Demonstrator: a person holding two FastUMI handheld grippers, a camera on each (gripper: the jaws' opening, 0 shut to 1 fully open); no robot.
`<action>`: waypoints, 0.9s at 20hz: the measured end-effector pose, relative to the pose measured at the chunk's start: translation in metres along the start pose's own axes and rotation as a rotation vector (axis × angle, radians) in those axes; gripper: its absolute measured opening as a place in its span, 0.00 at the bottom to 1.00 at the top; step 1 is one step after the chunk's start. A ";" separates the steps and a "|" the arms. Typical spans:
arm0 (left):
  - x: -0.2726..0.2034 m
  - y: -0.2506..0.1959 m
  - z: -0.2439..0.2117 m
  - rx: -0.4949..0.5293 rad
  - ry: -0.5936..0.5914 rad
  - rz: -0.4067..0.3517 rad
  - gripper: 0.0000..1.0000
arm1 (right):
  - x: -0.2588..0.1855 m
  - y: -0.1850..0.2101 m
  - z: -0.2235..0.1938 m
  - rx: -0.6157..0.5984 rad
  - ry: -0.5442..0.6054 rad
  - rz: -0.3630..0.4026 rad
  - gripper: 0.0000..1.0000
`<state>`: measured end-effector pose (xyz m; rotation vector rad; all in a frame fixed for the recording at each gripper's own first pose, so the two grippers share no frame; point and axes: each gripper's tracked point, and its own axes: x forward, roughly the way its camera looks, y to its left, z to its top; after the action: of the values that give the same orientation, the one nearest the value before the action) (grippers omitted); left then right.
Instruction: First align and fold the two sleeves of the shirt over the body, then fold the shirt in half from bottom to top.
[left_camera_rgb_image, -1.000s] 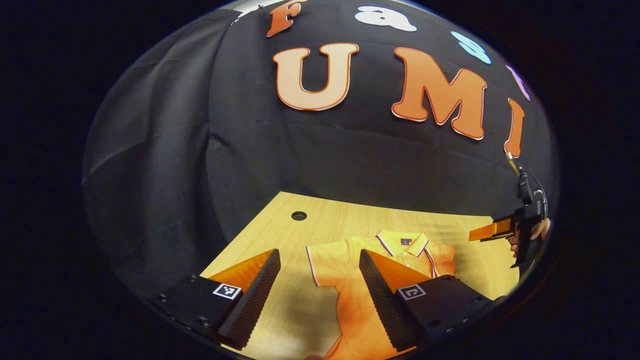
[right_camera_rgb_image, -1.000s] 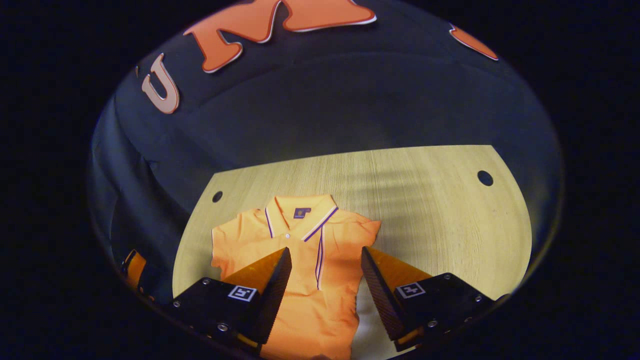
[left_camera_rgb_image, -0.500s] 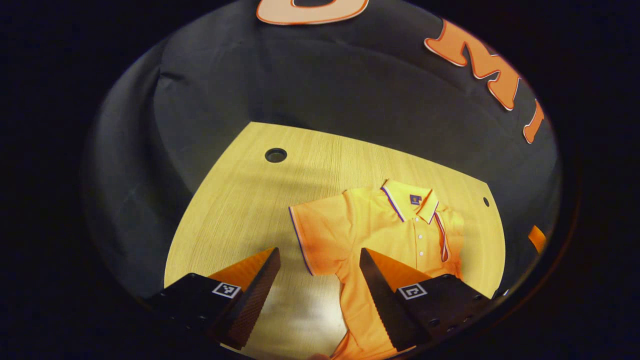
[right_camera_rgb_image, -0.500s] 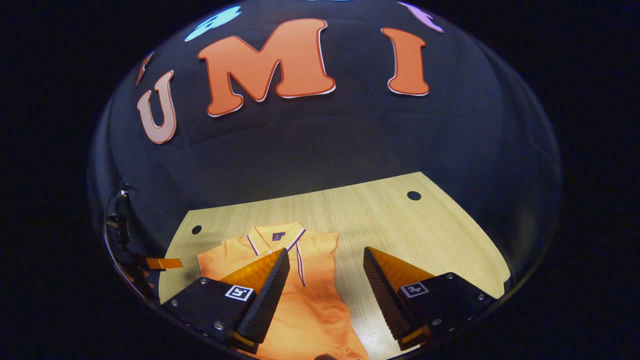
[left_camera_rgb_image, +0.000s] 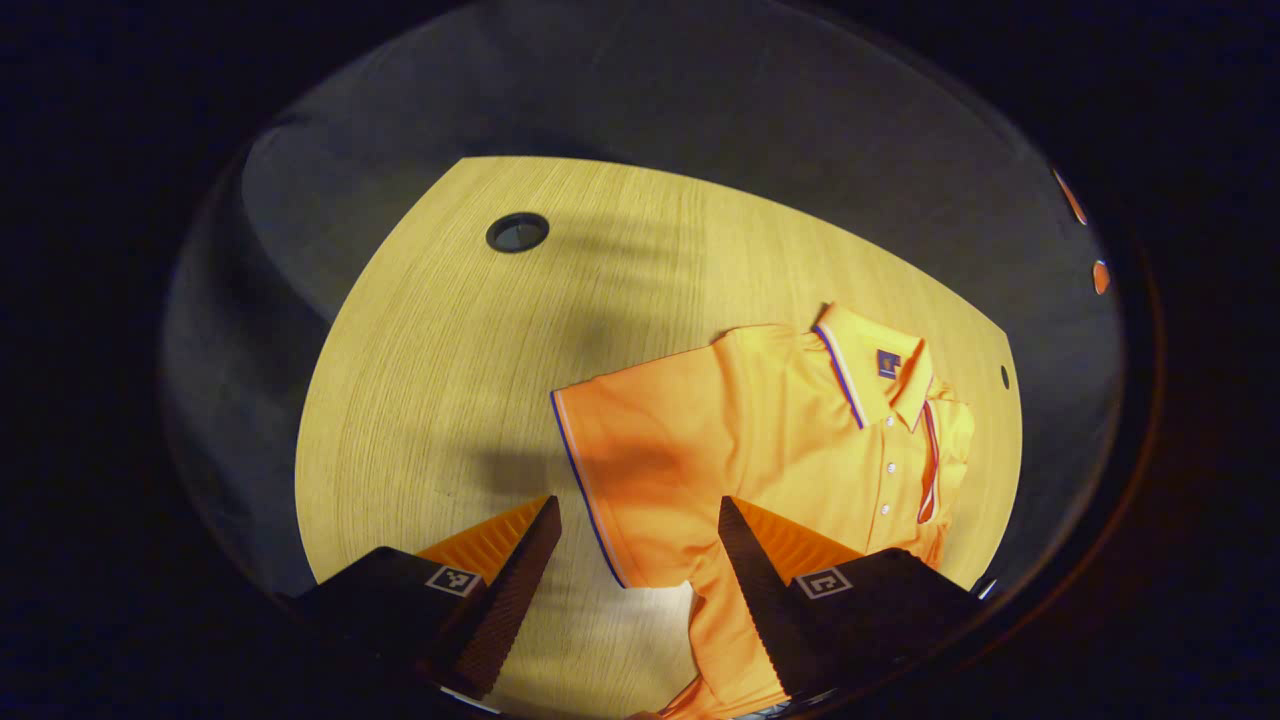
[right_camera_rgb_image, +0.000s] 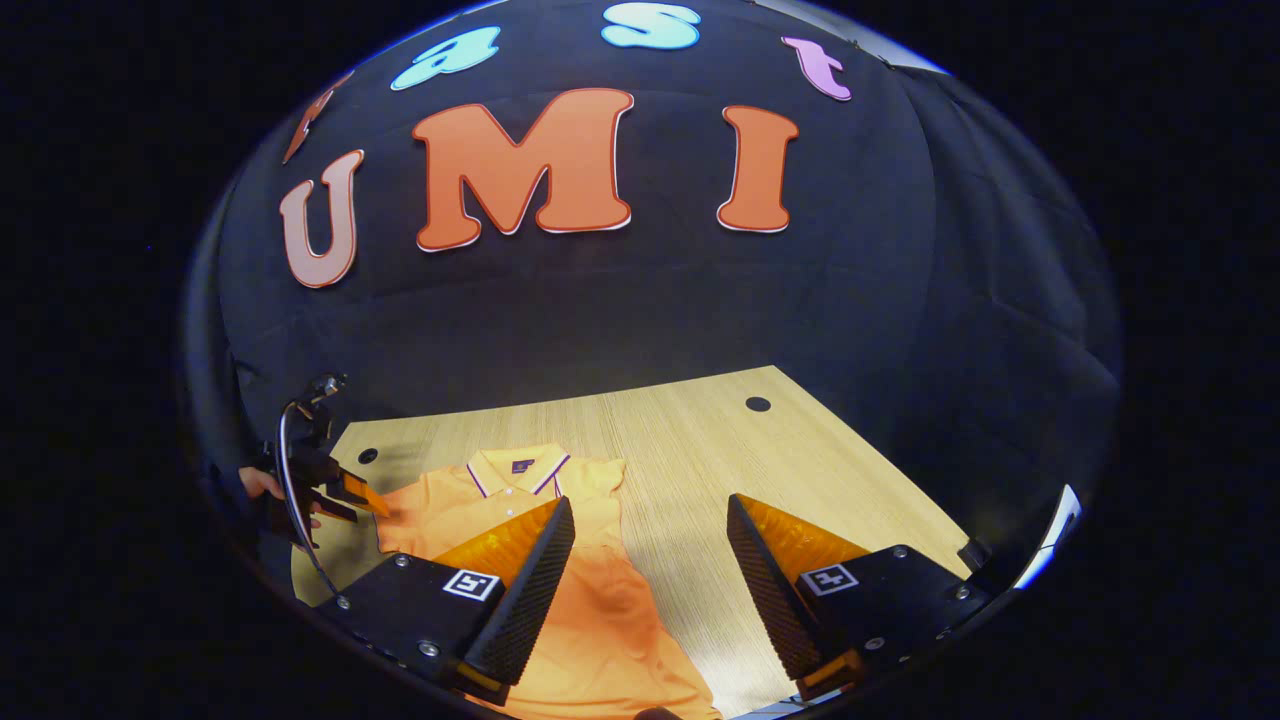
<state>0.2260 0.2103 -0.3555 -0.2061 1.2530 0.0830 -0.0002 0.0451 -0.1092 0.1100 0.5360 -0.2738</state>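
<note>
An orange polo shirt (left_camera_rgb_image: 780, 440) lies face up on the wooden table (left_camera_rgb_image: 450, 330), collar (left_camera_rgb_image: 875, 365) toward the wall. Its near sleeve (left_camera_rgb_image: 625, 470) is spread flat to the side, and its trimmed edge runs between the fingers of my open left gripper (left_camera_rgb_image: 635, 555), which hovers just above it. In the right gripper view the shirt (right_camera_rgb_image: 590, 600) lies under and left of my open right gripper (right_camera_rgb_image: 650, 565), which holds nothing. The shirt's side by that gripper looks narrow, as if its sleeve is laid in over the body. My left gripper (right_camera_rgb_image: 372, 505) shows at the sleeve, held by a hand (right_camera_rgb_image: 260, 485).
The table has round cable holes near its back corners (left_camera_rgb_image: 517, 232) (left_camera_rgb_image: 1005, 377) (right_camera_rgb_image: 758, 404). Bare wood stretches right of the shirt (right_camera_rgb_image: 800, 470) and left of the spread sleeve. The black cloth wall (right_camera_rgb_image: 650, 310) stands close behind the table.
My left gripper has tipped down and come close over the spread sleeve. My right gripper has drawn back from the shirt and swung toward the bare table.
</note>
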 end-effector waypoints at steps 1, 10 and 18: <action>0.008 0.004 0.000 -0.004 0.019 0.025 0.98 | -0.006 0.000 0.000 0.001 -0.010 0.000 0.94; 0.032 0.006 -0.009 0.062 0.132 0.123 0.93 | -0.040 -0.009 -0.005 0.014 -0.042 -0.041 0.96; 0.030 -0.018 -0.004 0.088 0.064 0.012 0.09 | -0.051 -0.024 -0.016 0.102 -0.055 -0.066 0.96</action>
<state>0.2349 0.1902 -0.3832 -0.1259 1.3188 0.0318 -0.0571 0.0364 -0.0968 0.1832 0.4718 -0.3675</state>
